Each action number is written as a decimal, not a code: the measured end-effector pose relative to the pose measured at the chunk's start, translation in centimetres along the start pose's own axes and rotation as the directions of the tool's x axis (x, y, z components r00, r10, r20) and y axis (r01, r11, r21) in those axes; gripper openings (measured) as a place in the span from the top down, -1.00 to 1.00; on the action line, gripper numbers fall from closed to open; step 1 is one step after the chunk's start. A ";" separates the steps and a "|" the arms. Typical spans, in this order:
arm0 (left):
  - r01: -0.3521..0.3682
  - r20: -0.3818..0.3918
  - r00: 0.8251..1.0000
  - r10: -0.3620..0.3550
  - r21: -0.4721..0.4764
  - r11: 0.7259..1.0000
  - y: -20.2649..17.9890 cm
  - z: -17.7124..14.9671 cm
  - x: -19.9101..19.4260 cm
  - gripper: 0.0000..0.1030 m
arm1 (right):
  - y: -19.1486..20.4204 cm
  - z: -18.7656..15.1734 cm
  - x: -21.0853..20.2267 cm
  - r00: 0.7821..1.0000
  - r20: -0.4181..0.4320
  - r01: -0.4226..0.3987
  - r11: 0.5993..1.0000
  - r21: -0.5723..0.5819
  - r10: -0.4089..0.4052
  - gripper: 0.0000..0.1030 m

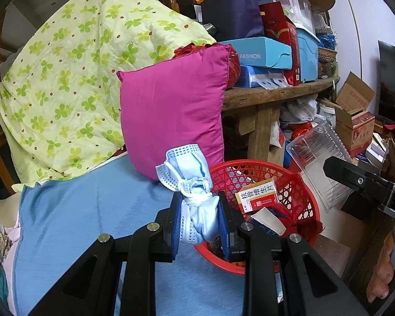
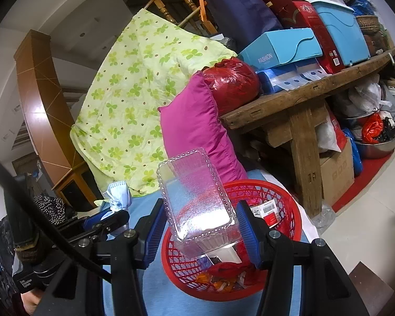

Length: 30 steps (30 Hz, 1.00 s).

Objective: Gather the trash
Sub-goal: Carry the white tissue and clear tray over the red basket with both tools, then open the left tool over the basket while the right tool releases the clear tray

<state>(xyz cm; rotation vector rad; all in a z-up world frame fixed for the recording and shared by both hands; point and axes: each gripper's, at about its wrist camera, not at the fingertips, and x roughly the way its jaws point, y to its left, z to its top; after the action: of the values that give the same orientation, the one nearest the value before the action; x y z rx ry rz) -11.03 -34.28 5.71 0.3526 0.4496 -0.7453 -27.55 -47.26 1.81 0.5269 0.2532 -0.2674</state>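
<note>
I had the left gripper (image 1: 200,218) clamped on the knotted face mask (image 1: 189,184), the right gripper (image 2: 201,226) pinching the clear clamshell tray (image 2: 194,197); both were poised over the red basket (image 2: 289,210) at five o'clock, ready for dropping.

Red lattice basket (image 2: 289,208), magenta pillow (image 1: 171,110), pale-blue mask (image 1: 194,184), clover-print green quilt (image 1: 73,79).

A rough wooden bench (image 2: 297,100) loaded with boxes stands ahead of the tongs, a clover quilt (image 1: 65,84) beside it, pale floor tiles (image 2: 368,210) below.
</note>
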 end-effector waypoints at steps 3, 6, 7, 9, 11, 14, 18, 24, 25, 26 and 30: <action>0.015 0.005 1.000 -0.015 -0.003 1.000 0.0 0.0 0.2 0.48 | -0.2 0.1 0.2 1.000 0.000 0.005 1.000 0.002 -0.005 -0.10; 0.021 0.007 1.000 -0.021 -0.004 1.000 0.1 -0.1 0.4 0.48 | -0.5 0.3 0.5 1.000 0.000 0.010 1.000 0.006 -0.010 -0.10; 0.028 0.006 1.000 -0.028 -0.007 1.000 0.1 -0.1 0.5 0.48 | -0.6 0.4 0.6 1.000 0.001 0.013 1.000 0.008 -0.013 -0.10; 0.045 0.004 0.999 -0.045 -0.014 0.999 0.2 -0.2 0.8 0.48 | -0.7 0.4 0.7 1.000 0.000 0.017 1.000 0.009 -0.017 -0.10; 0.065 0.005 0.998 -0.064 -0.023 0.998 0.3 -0.3 1.2 0.48 | -0.9 0.5 1.0 1.000 -0.003 0.017 1.000 0.014 -0.017 -0.10; 0.092 0.002 0.996 -0.092 -0.035 0.995 0.6 -0.4 1.8 0.48 | -1.1 0.7 1.5 1.000 -0.003 0.021 1.000 0.020 -0.021 -0.12; 0.138 0.011 0.990 -0.138 -0.042 0.990 0.6 -0.5 2.4 0.47 | -1.5 1.0 2.4 1.000 0.000 0.017 0.999 0.044 -0.017 -0.13; 0.200 0.034 0.979 -0.199 -0.034 0.979 0.2 -0.5 3.7 0.42 | -2.3 1.4 3.9 1.000 0.007 0.018 0.997 0.080 -0.018 -0.15; 0.217 0.038 0.976 -0.216 -0.031 0.976 0.1 -0.4 4.0 0.36 | -2.7 1.4 4.3 1.000 0.007 0.016 0.995 0.099 -0.016 -0.15; 0.226 0.041 0.974 -0.225 -0.025 0.974 -0.1 -0.4 4.4 0.29 | -2.9 1.4 4.5 1.000 0.008 0.011 0.994 0.113 -0.012 -0.15; 0.232 0.045 0.971 -0.233 0.017 0.972 -0.7 -0.5 5.3 -0.32 | -4.5 1.2 6.1 1.000 0.008 -0.002 0.982 0.191 0.000 -0.21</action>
<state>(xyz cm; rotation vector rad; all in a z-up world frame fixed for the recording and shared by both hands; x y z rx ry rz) -8.24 -37.50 2.46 0.2956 0.4474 -0.9830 -23.09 -52.73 -1.06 0.7158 0.2207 -0.2942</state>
